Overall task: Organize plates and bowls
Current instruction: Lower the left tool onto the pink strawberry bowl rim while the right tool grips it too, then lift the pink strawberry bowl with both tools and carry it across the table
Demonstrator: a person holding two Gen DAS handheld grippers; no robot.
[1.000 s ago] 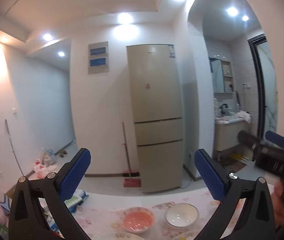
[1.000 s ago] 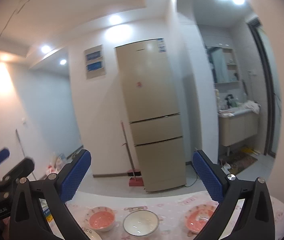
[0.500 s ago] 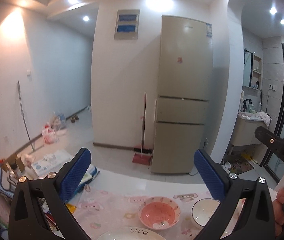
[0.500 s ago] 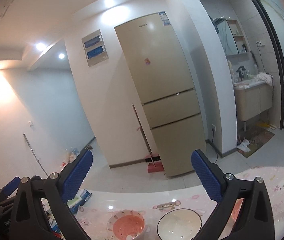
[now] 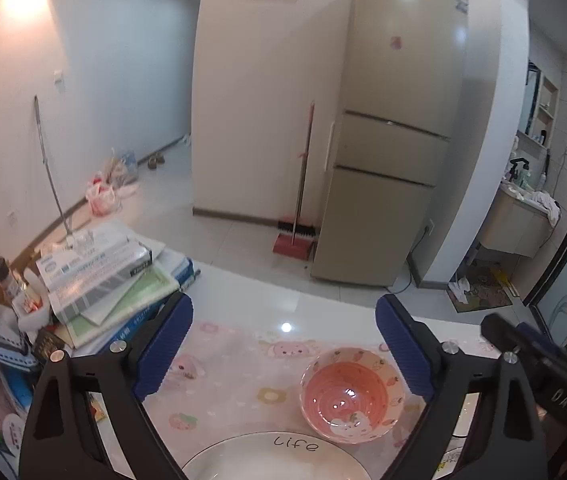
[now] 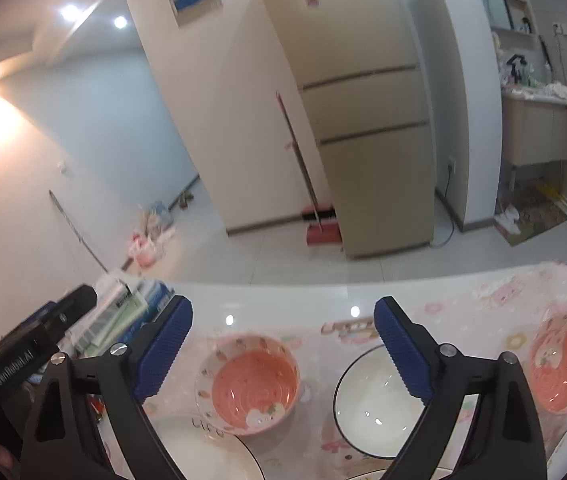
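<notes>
On the pink-patterned tablecloth (image 5: 223,364) a pink bowl (image 5: 349,398) stands upright behind a white plate (image 5: 271,460) lettered "Life". My left gripper (image 5: 283,350) hovers above and short of them, its jaws closing with nothing between the blue pads. In the right wrist view the same pink bowl (image 6: 251,388) sits left of a white bowl (image 6: 375,404), with a second pink bowl (image 6: 559,372) at far right and the plate (image 6: 203,452) at lower left. My right gripper (image 6: 283,350) hangs over the two nearer bowls, jaws closing on nothing.
A stack of books and boxes (image 5: 103,276) crowds the table's left end beside small jars (image 5: 3,280). Each view catches the other gripper: the right gripper (image 5: 543,368), the left gripper (image 6: 31,344). Beyond the table stand a fridge (image 5: 395,140) and a broom (image 5: 299,200).
Both grippers have dropped and tipped down toward the table. The bowls and plate now fill the lower part of each view. Both pairs of jaws have narrowed slightly.
</notes>
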